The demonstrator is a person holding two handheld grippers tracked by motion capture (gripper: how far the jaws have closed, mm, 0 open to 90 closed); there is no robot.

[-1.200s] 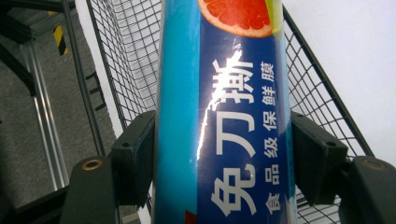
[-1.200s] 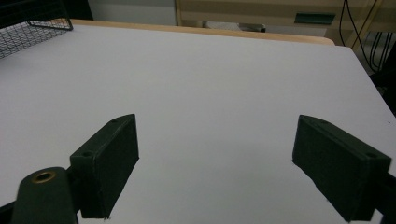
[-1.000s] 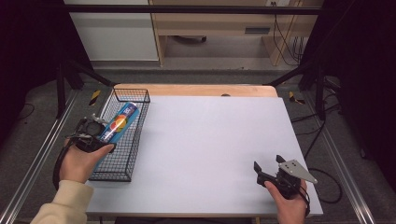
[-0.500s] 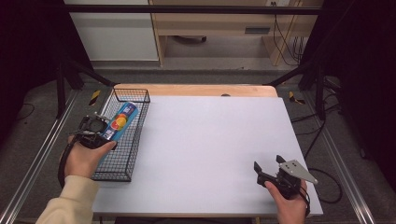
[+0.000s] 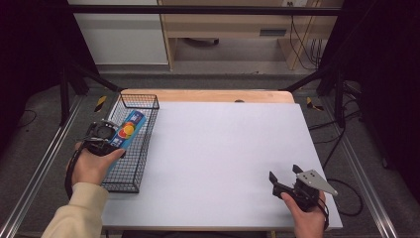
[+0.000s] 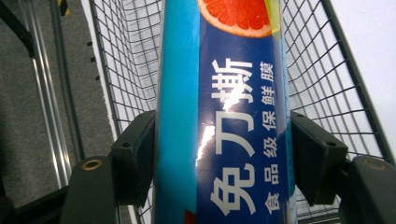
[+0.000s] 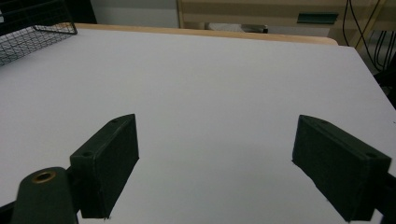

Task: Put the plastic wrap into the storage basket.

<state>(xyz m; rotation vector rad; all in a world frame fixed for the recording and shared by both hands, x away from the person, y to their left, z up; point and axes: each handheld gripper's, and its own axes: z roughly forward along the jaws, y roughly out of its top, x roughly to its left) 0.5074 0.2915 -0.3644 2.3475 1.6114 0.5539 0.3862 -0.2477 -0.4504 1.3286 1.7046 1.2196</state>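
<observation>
1. Since a second ago, the left gripper [image 5: 106, 139] and the blue box [image 5: 127, 130] it carries have eased slightly toward the near end of the wire basket [image 5: 140, 101]; the right gripper [image 5: 287, 184] has stayed where it was.
2. Both jaws of the left gripper [image 6: 219, 158] press against the two long sides of the blue box [image 6: 229, 121], which carries white Chinese lettering and a picture of a cut grapefruit.
3. From the high view, the box runs lengthwise along the basket, over its far half, slanting toward the far right corner; whether it touches the mesh floor cannot be told.
4. That black basket stands along the left edge of the white tabletop [image 5: 223, 148], reaching its far left corner.
5. Near the tabletop's near right corner, the person's right hand [image 5: 307, 218] holds the right gripper [image 7: 215, 163] with its jaws spread wide and nothing between them, pointing across the bare white surface.
6. At the far edge, a strip of wood [image 5: 213, 95] shows beyond the white sheet.
</observation>
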